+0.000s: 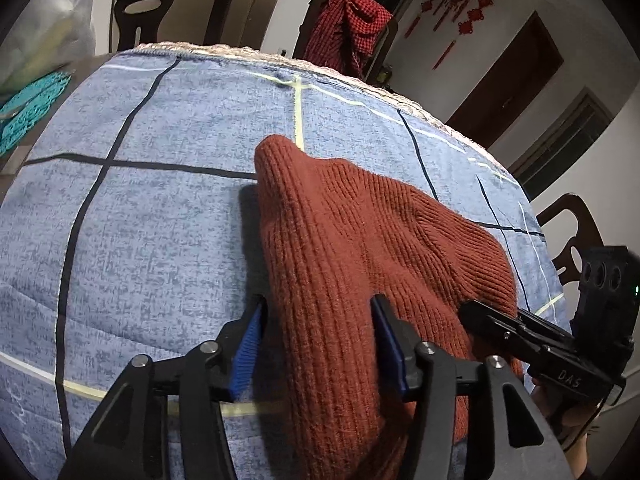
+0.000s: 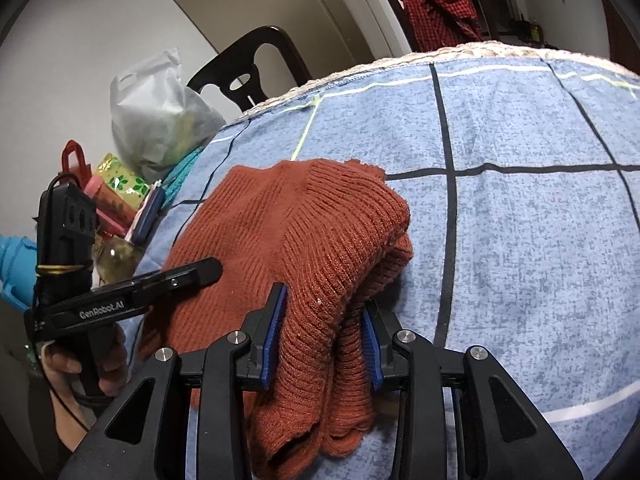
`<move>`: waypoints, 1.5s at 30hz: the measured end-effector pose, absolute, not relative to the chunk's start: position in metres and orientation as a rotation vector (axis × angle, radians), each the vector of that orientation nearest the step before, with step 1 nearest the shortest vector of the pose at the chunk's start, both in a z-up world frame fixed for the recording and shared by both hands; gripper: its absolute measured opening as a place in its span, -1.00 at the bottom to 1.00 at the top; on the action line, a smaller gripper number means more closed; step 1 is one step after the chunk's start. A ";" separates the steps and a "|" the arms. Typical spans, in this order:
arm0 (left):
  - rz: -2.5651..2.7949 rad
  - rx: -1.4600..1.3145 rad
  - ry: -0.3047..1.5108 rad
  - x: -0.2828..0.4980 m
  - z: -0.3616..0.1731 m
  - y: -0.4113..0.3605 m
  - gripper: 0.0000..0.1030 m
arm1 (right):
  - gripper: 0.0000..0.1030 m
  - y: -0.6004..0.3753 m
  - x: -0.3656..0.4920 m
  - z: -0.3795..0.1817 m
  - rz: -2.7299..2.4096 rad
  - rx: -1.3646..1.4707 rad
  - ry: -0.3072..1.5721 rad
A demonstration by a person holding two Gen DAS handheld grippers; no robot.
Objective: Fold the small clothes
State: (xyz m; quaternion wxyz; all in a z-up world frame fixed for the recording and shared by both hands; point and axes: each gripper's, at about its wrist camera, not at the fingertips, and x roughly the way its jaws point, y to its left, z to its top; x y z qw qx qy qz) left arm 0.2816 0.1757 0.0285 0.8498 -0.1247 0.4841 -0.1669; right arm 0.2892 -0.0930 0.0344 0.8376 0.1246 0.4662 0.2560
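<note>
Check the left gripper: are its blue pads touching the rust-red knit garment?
Apart. The left wrist view shows the left gripper straddling the rust-red knit garment, with blue cloth showing in a gap beside the left pad.

This is a lived-in home, most likely a dining room. A table [image 1: 160,220] under a blue checked quilted cover is ringed by dark wooden dining chairs [image 1: 168,4], one at the far side draped with a red checked scarf [image 1: 348,24]. Red knotted ornaments [image 1: 460,4] hang on the white wall beside dark doors, and bags and gift packets [image 2: 120,192] crowd the table's left edge.
</note>
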 end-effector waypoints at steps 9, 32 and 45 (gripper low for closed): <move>-0.289 -0.219 0.976 0.264 0.038 0.178 0.28 | -0.07 -0.092 0.277 0.043 0.469 0.166 0.940; -0.103 -0.099 0.924 0.141 0.022 0.144 0.52 | 0.00 -0.085 0.166 0.043 0.315 -0.105 0.866; -0.019 -0.031 0.901 0.132 0.011 0.132 0.58 | 0.01 -0.086 0.157 0.024 0.263 -0.120 0.921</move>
